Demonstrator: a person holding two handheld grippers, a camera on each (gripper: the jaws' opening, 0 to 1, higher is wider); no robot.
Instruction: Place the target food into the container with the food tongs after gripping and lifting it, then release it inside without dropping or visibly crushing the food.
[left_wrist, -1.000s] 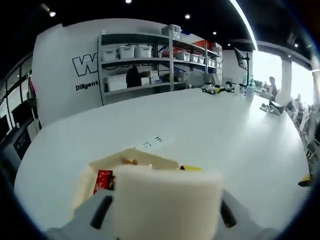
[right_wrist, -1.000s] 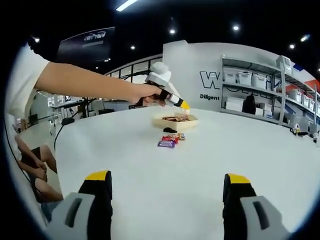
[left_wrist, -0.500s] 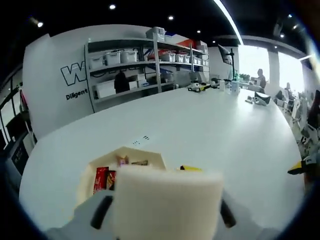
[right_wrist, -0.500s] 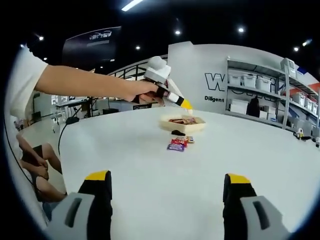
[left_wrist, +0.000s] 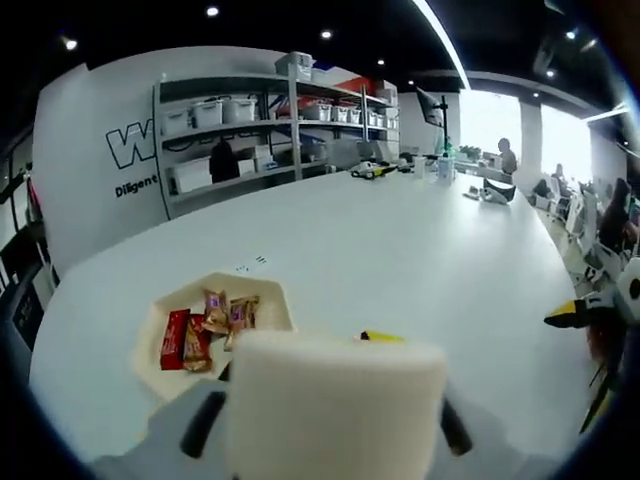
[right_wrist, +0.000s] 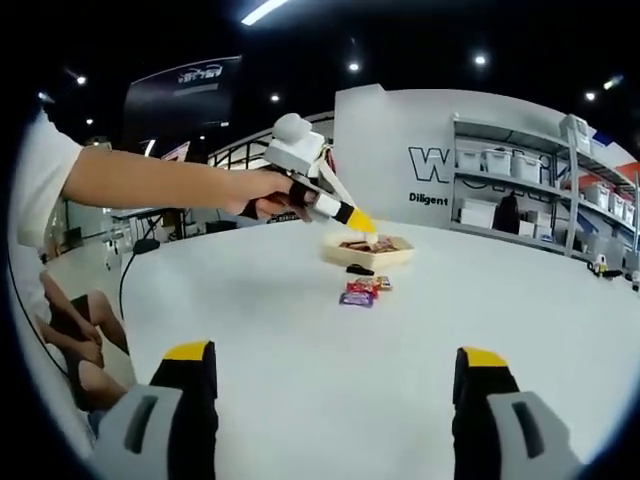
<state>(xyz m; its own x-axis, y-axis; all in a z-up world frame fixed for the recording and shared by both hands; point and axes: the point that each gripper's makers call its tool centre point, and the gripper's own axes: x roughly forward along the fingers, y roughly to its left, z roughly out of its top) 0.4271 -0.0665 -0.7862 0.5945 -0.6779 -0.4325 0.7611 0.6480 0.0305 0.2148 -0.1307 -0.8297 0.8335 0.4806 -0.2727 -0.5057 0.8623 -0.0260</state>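
Snacks (right_wrist: 362, 290) are lying on the table (right_wrist: 300, 330) just beside the tray (right_wrist: 372, 257), right gripper (right_wrist: 335, 362) is hanging wide open, can't tell on the left gripper (right_wrist: 352, 214) behind that white block (left_wrist: 335, 405), so I'm worrying a loose pinch drops one short

Lab or workshop, storage shelving (left_wrist: 270, 130), wall lettering (left_wrist: 135, 150), white table (left_wrist: 400, 260)

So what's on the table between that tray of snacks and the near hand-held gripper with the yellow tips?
In the right gripper view, a dark item and loose snack packets lie before the tray; then bare white table.
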